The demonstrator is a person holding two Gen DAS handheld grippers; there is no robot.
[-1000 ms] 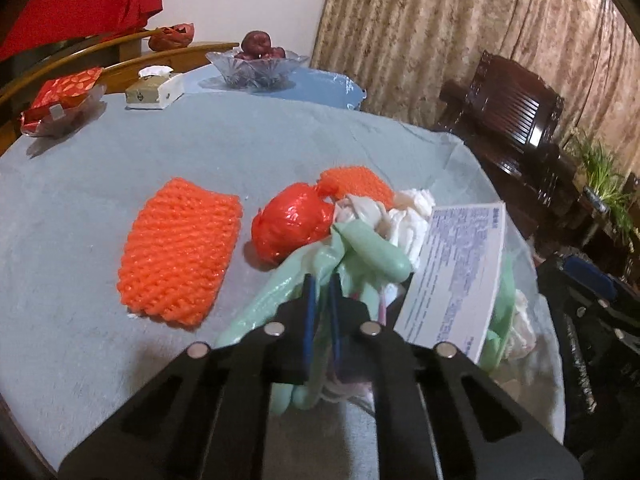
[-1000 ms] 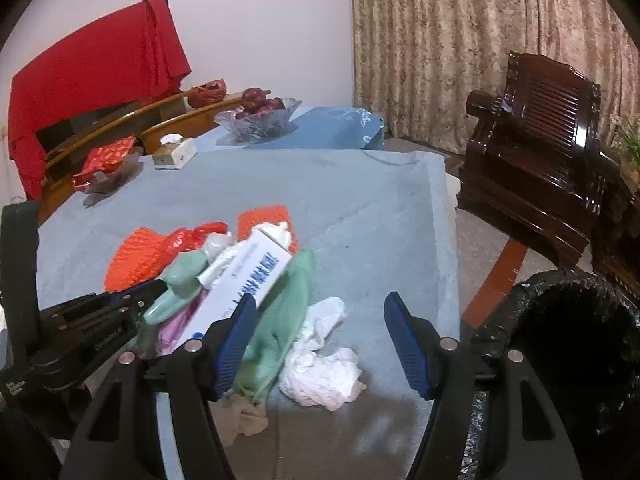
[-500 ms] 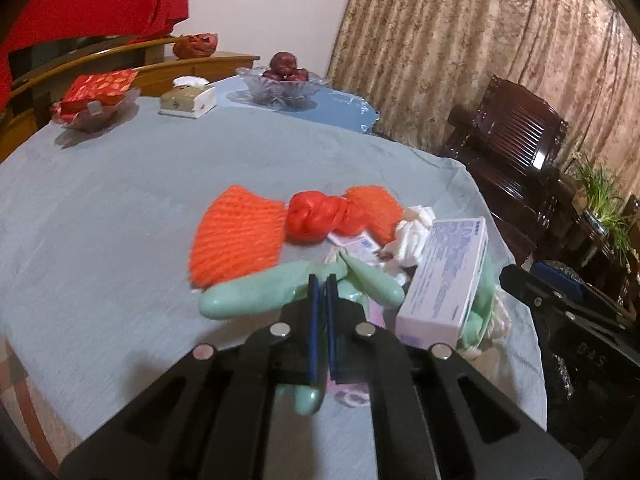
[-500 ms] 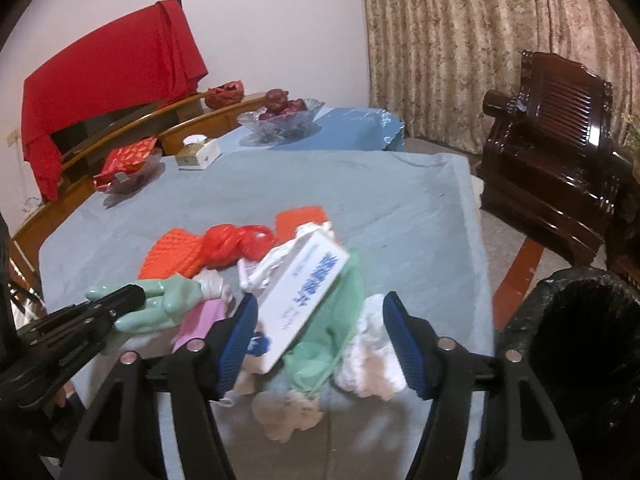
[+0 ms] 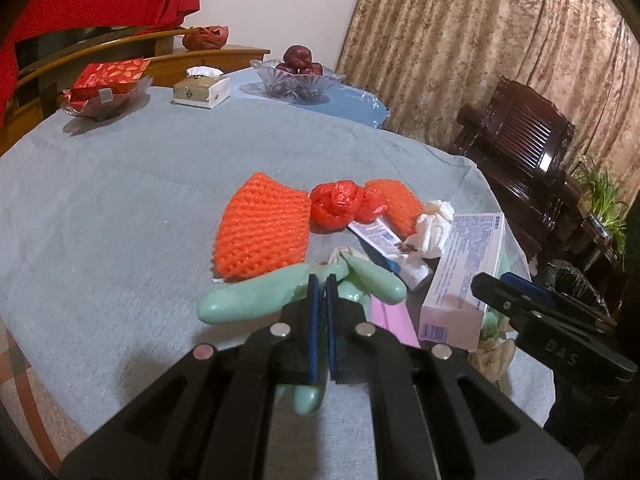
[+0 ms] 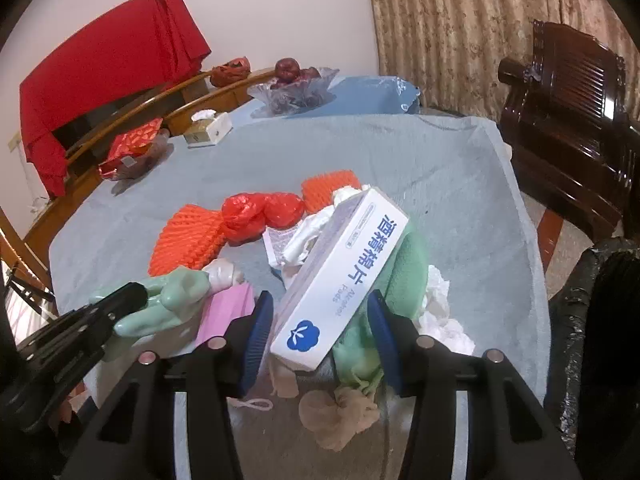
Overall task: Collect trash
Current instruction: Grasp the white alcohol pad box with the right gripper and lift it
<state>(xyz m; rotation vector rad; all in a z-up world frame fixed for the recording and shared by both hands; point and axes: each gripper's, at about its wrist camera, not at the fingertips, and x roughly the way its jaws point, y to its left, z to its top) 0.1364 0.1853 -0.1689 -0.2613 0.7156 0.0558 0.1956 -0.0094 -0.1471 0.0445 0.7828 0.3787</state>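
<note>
My left gripper (image 5: 320,282) is shut on a pale green rubber glove (image 5: 248,300), whose fingers hang just over the grey tablecloth (image 5: 120,208). The right wrist view shows this gripper (image 6: 132,296) and the glove (image 6: 180,292) at the lower left. My right gripper (image 6: 320,304) straddles a white alcohol-pad box (image 6: 340,276), which leans on a green cloth (image 6: 408,276). Its jaws are closing, and a small gap remains beside each blue pad. Orange foam nets (image 5: 260,232), a red plastic bag (image 5: 336,204), crumpled tissues (image 5: 432,228) and pink paper (image 6: 228,312) lie around them.
A bin lined with a black bag (image 6: 592,320) stands off the table's right edge. At the far side are a glass fruit bowl (image 5: 296,76), a tissue box (image 5: 200,88) and a dish of red packets (image 5: 104,88). A dark wooden chair (image 5: 520,140) stands by the curtain.
My left gripper has drawn the glove back and up out of the pile. My right gripper has moved forward until the box sits between its jaws, which have narrowed.
</note>
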